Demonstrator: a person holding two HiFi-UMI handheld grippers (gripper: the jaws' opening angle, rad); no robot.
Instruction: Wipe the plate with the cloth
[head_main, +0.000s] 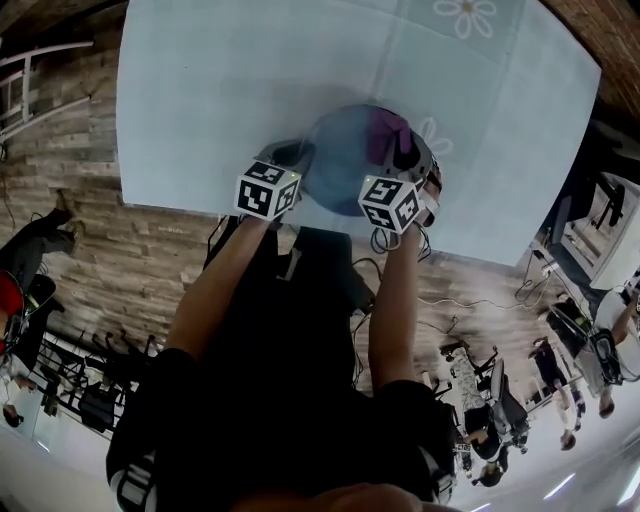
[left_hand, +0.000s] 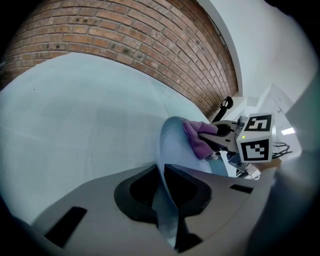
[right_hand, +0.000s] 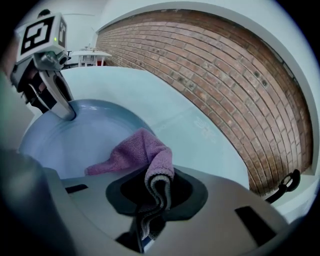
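Observation:
A pale blue plate (head_main: 345, 160) is tilted up on edge above the table's near edge. My left gripper (head_main: 298, 160) is shut on its left rim; in the left gripper view the rim (left_hand: 167, 200) runs straight between the jaws. My right gripper (head_main: 412, 152) is shut on a folded purple cloth (head_main: 390, 130). The cloth (right_hand: 137, 150) spreads from the jaws onto the plate's face (right_hand: 75, 140). From the left gripper view the cloth (left_hand: 196, 137) lies against the plate's far upper part. The left gripper's fingers (right_hand: 62, 102) show at the plate's far rim.
A light blue table cover (head_main: 200, 90) with a daisy print (head_main: 470, 15) covers the table. A brick wall (right_hand: 225, 65) stands behind it. Wooden floor (head_main: 130, 260), cables and several people (head_main: 560, 350) are at the sides below the table's edge.

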